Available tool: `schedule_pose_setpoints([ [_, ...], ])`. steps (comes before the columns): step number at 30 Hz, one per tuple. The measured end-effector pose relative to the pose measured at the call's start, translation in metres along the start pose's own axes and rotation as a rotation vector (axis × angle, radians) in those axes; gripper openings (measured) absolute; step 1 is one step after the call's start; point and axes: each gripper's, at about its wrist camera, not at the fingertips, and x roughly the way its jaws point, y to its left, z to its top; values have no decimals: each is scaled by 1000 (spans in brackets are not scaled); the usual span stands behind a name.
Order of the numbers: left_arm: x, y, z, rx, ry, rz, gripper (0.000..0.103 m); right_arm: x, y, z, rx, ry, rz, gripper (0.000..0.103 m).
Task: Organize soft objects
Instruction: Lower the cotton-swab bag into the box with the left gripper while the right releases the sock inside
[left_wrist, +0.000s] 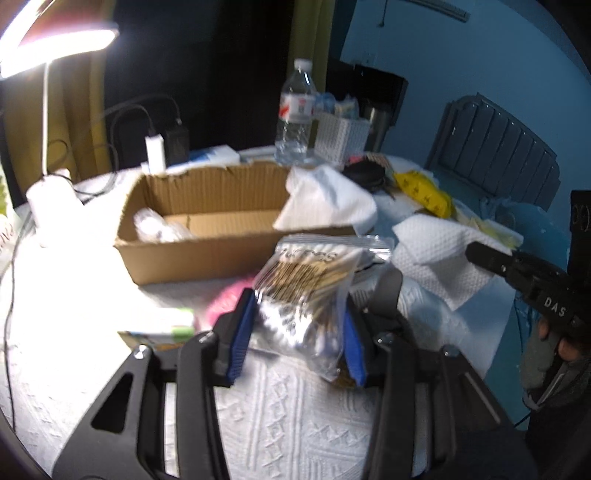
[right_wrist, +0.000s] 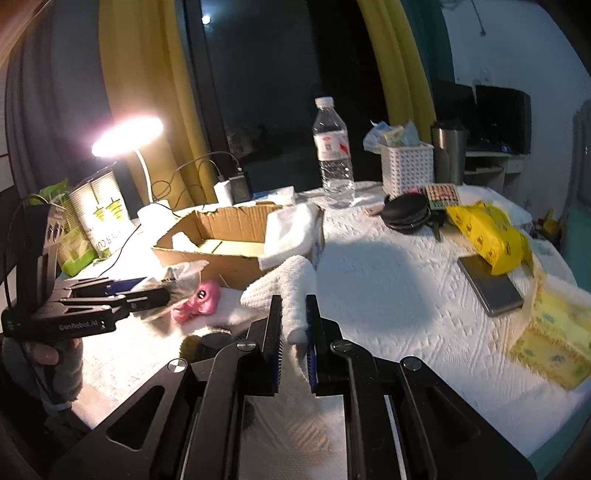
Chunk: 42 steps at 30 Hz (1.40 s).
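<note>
Left wrist view shows the left hand-held gripper (left_wrist: 297, 328) clamped on a zip bag of cotton swabs (left_wrist: 310, 291) just short of the cardboard box (left_wrist: 192, 225), so lift clear of its rim before releasing, while the right hand-held gripper (right_wrist: 293, 332) pinches a white towel (right_wrist: 284, 291).

glossy plastic bag (left_wrist: 306, 295), matt corrugated cardboard box (left_wrist: 207, 254)

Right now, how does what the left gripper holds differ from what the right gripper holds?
The left gripper is clamped on a clear zip bag of cotton swabs; the right gripper pinches a white textured towel. The bag is glossy, see-through and printed, while the towel is matte, opaque and plain. The bag stands up between the gripper fingers; the towel is folded over and droops. Both are soft items, near the open cardboard box.
</note>
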Motion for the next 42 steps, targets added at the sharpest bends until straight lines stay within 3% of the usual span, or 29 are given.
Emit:
schedule_pose_setpoints([
  [12,-25,30,29,-21,-95,49,45,4,28,39,-73,-48,29,12],
  [25,-12,50,59,-31,-119,85,45,37,39,74,-107,-72,82,12],
  [33,18,59,66,-58,-96,98,45,82,27,84,-81,-22,113,12],
  [42,53,60,69,-55,-38,105,45,132,14,75,-65,70,88,12],
])
